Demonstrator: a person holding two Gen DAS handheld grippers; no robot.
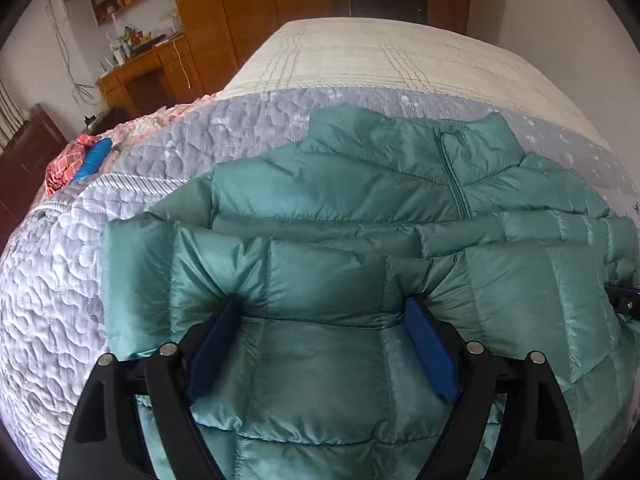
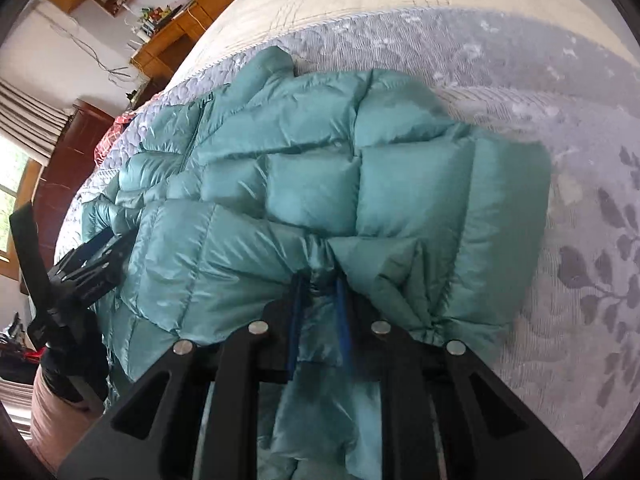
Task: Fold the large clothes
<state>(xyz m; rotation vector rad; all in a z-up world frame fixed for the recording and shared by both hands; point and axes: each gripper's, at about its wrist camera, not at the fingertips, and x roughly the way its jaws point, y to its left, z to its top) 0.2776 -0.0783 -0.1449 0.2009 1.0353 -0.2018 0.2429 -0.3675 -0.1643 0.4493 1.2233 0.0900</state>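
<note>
Evidently the teal puffer jacket [image 1: 360, 184] is light, puffy and slick: right gripper [image 2: 320, 280] jaws pinch its bunched hem, left gripper [image 1: 320, 312] jaws gape wide astride a quilted fold.

**Right gripper clamped on jacket fabric**

The right gripper [image 2: 318, 280] has its blue pads drawn close on a bunched fold of the teal jacket [image 2: 312, 184], the fabric gathered into puckers between them. The jacket lies across the bed [image 2: 580, 240], on a grey floral quilt, its collar toward the far side where a cream cover begins. The left gripper [image 2: 94, 254] sits at the jacket's left edge; its jaw state cannot be read here. A wooden desk [image 2: 168, 44] stands beyond the bed's far left corner.
</note>
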